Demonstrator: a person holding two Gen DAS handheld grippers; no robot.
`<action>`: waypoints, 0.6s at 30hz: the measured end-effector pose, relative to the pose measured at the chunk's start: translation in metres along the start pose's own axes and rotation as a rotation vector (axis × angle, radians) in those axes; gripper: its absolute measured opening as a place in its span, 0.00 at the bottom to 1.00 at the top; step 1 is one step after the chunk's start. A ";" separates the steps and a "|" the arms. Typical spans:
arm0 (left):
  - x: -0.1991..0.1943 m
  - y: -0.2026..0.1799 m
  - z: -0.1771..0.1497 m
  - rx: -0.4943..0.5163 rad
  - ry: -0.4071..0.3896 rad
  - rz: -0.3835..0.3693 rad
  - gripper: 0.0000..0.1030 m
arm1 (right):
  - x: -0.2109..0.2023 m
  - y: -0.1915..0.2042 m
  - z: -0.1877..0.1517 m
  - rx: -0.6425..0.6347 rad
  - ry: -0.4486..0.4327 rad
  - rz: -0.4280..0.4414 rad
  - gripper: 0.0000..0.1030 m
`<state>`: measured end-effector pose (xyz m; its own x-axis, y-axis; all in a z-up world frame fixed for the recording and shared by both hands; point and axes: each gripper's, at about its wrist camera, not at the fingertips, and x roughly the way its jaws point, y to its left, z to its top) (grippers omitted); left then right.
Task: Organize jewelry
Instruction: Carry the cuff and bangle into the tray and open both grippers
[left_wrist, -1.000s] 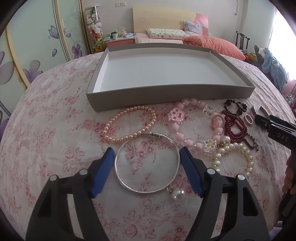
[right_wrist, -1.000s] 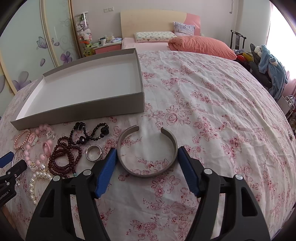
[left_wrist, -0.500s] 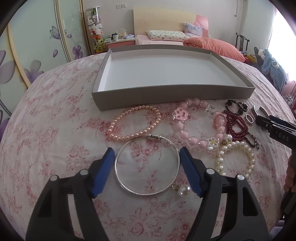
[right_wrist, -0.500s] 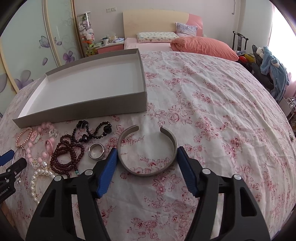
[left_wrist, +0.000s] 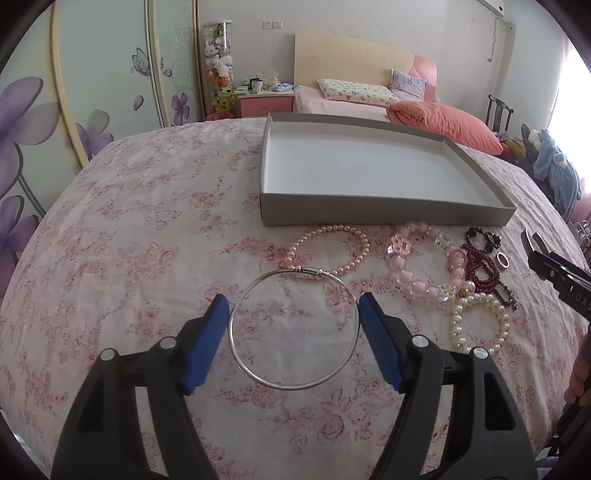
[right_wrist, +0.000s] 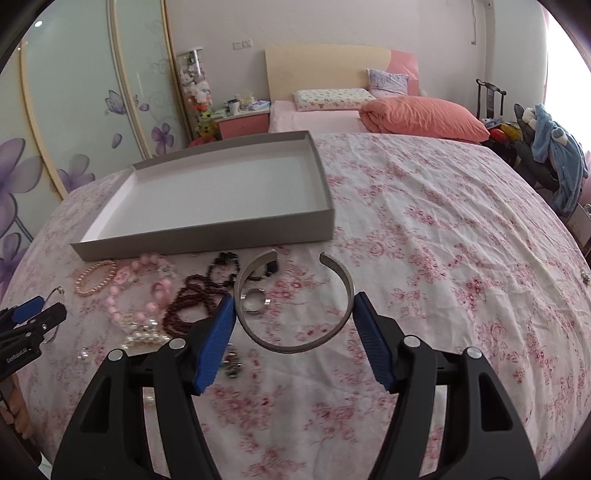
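We're gripping one silver bangle (left_wrist: 293, 328) in the left gripper (left_wrist: 293, 325), one open cuff (right_wrist: 293, 302) in the right gripper (right_wrist: 294, 321); one empty box (left_wrist: 384, 216) sitting at 12 o'clock.

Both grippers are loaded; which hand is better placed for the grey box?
Probably right: the cuff in the right gripper nearly meets the box wall, while a pink pearl bracelet separates it from the silver bangle in the left gripper.

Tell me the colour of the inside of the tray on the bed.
White inside, grey outside walls; the tray shows best in the left wrist view.
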<state>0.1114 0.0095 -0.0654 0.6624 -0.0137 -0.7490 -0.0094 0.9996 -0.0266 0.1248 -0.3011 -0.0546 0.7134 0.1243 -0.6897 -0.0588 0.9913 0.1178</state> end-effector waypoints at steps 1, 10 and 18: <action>-0.002 0.001 0.001 -0.002 -0.008 -0.001 0.68 | -0.003 0.004 0.000 -0.005 -0.007 0.009 0.63; -0.036 -0.016 0.009 0.023 -0.132 -0.011 0.68 | -0.024 0.033 0.001 -0.050 -0.089 0.072 0.63; -0.061 -0.029 0.018 0.049 -0.237 -0.015 0.68 | -0.050 0.039 0.011 -0.065 -0.198 0.076 0.63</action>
<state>0.0849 -0.0187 -0.0068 0.8198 -0.0284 -0.5719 0.0345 0.9994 -0.0003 0.0951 -0.2691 -0.0076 0.8278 0.1941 -0.5264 -0.1579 0.9809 0.1134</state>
